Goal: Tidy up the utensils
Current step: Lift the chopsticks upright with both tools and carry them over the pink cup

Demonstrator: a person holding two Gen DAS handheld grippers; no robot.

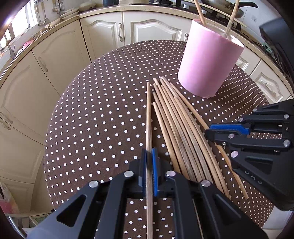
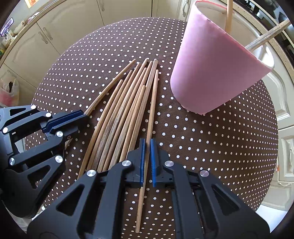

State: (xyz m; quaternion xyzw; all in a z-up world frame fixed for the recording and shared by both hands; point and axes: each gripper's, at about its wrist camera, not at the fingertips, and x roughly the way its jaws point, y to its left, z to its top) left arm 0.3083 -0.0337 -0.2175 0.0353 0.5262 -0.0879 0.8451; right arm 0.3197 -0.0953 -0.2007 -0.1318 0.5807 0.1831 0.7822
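A pink cup [image 1: 207, 64] [image 2: 211, 73] stands on the dotted brown tablecloth [image 1: 91, 119] [image 2: 211, 147] with two chopsticks [image 1: 200, 12] [image 2: 228, 16] leaning in it. Several wooden chopsticks [image 1: 180, 128] [image 2: 125, 110] lie fanned out in front of the cup. My left gripper [image 1: 149, 150] [image 2: 83, 114] is shut on the leftmost chopstick [image 1: 148, 110], which still lies along the cloth. On the other side of the fan my right gripper [image 2: 147, 142] [image 1: 208, 133] is shut on the rightmost chopstick [image 2: 153, 103]. Both grippers point steeply down at the table.
Cream kitchen cabinets [image 1: 55, 60] and a countertop [image 1: 102, 11] curve behind the round table. A pan [image 1: 237, 9] sits on the stove at the back right. A pink bag [image 2: 9, 92] stands on the floor to the left.
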